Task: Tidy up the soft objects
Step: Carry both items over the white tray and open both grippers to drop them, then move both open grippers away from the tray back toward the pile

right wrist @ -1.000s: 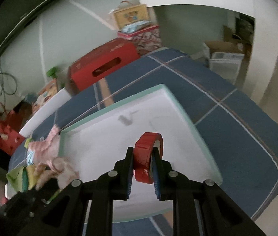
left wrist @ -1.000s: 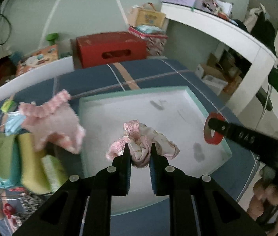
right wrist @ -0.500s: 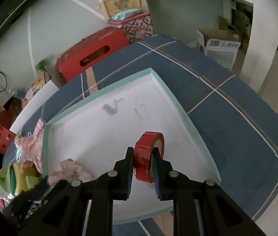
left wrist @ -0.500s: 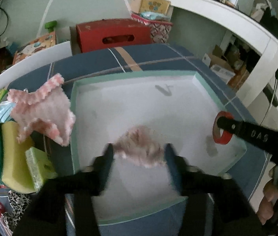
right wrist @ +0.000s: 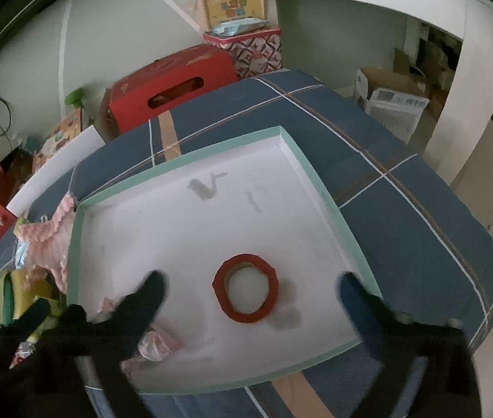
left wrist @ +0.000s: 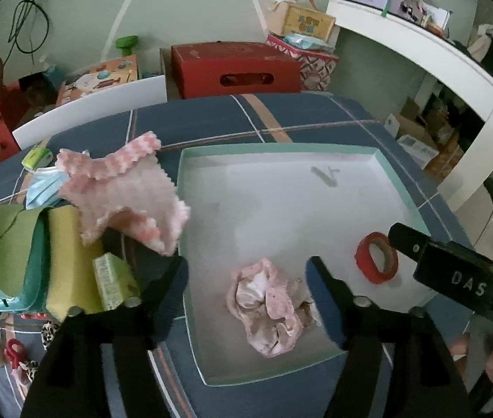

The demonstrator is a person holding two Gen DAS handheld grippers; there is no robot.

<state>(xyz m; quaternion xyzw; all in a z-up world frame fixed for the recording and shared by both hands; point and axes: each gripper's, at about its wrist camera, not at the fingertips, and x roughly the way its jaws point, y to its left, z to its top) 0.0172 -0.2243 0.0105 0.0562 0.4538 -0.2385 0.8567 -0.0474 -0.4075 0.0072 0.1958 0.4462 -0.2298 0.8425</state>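
Since a second ago both grippers have released. The left gripper (left wrist: pixel 246 278), jaws spread, hangs over the crumpled pink cloth (left wrist: pixel 271 310) lying in the tray (left wrist: pixel 281 148), near corner; no clear long axis. The right gripper (right wrist: pixel 250 289), likewise spread, straddles the red tape roll (right wrist: pixel 245 292), flat, hole upward. Both should withdraw straight up to avoid snagging.
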